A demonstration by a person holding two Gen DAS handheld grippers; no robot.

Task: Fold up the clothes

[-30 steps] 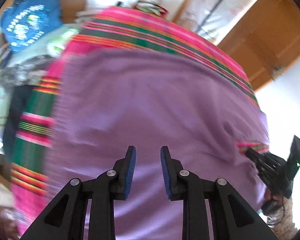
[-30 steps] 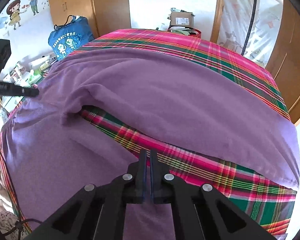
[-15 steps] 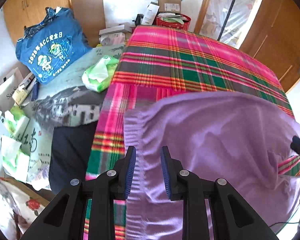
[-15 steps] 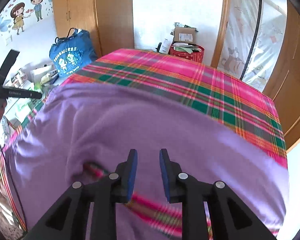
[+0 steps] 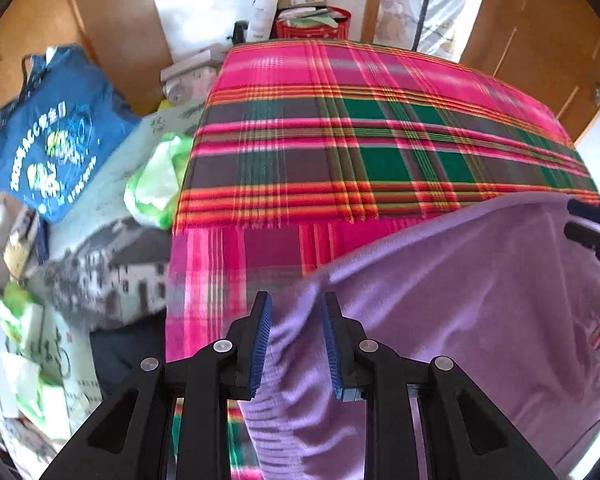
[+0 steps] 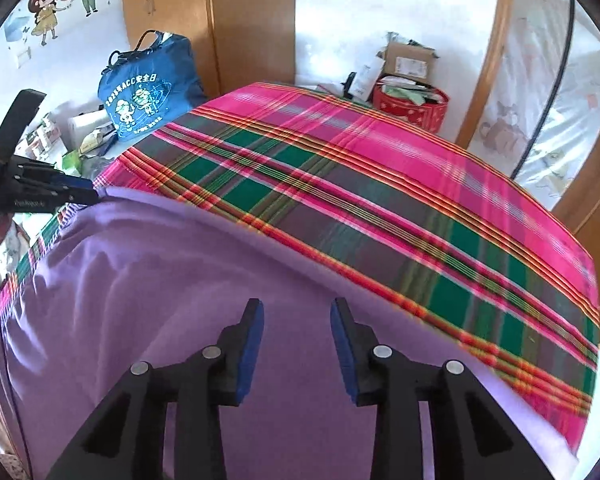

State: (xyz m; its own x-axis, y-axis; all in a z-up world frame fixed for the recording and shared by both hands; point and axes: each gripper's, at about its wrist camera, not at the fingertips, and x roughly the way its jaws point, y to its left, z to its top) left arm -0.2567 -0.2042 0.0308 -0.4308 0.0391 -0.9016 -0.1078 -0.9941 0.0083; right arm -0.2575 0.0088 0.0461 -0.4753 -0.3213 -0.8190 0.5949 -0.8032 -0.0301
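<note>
A purple garment (image 5: 460,300) lies on the near part of a bed covered with a pink and green plaid sheet (image 5: 360,128). My left gripper (image 5: 296,320) is open at the garment's left corner, and the ribbed hem (image 5: 284,420) runs down between its fingers. In the right wrist view the purple garment (image 6: 160,280) fills the lower left. My right gripper (image 6: 296,320) hangs open just above it, nothing between its fingers. Each gripper shows in the other's view: the right gripper (image 5: 592,228) at the far right, the left gripper (image 6: 40,196) at the far left.
Left of the bed the floor is cluttered: a blue bag (image 5: 48,136), a green plastic bag (image 5: 156,176), papers and boxes. A red basket (image 6: 410,100) and a cardboard box (image 6: 410,62) stand beyond the bed's far end. Wooden wardrobe doors (image 5: 540,40) line the walls.
The right gripper has gone from shut to open. The purple garment, spread over most of the bed a second ago, now covers only the near part. Far more plaid shows.
</note>
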